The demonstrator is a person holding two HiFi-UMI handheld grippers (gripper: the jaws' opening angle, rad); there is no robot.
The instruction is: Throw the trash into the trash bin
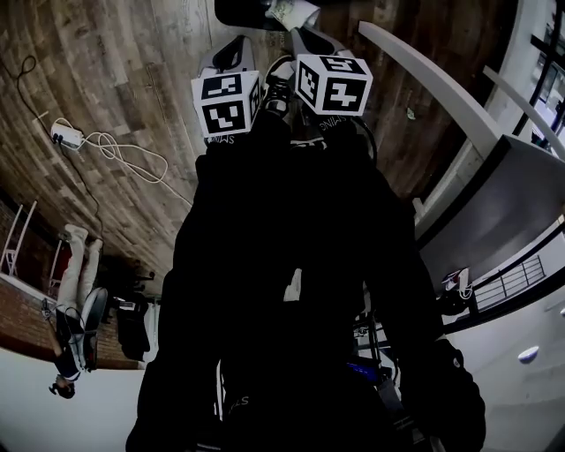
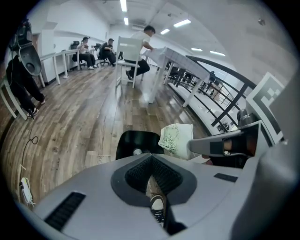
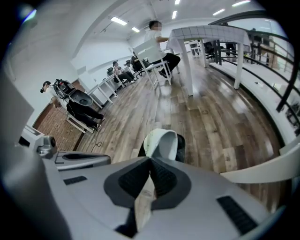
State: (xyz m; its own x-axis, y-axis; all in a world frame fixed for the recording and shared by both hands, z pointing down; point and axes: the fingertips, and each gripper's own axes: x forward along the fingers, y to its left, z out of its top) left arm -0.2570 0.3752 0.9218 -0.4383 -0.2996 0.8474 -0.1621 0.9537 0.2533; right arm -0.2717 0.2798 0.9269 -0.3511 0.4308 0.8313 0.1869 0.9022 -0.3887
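My left claw (image 2: 151,158) is pressed together with nothing in it. My right claw (image 3: 150,161) is clamped on crumpled white paper (image 3: 161,142), which hangs over the black bin (image 2: 133,142) on the wooden floor (image 2: 70,122).

Floor (image 2: 70,126): brown wood planks, glossy.
Ceiling lights (image 2: 124,5): long white strips, lit.
Furniture: white table (image 2: 176,61), far desks (image 2: 58,58).
Edge: dark railing (image 2: 225,101).
Wall (image 3: 47,124): brick, low down.
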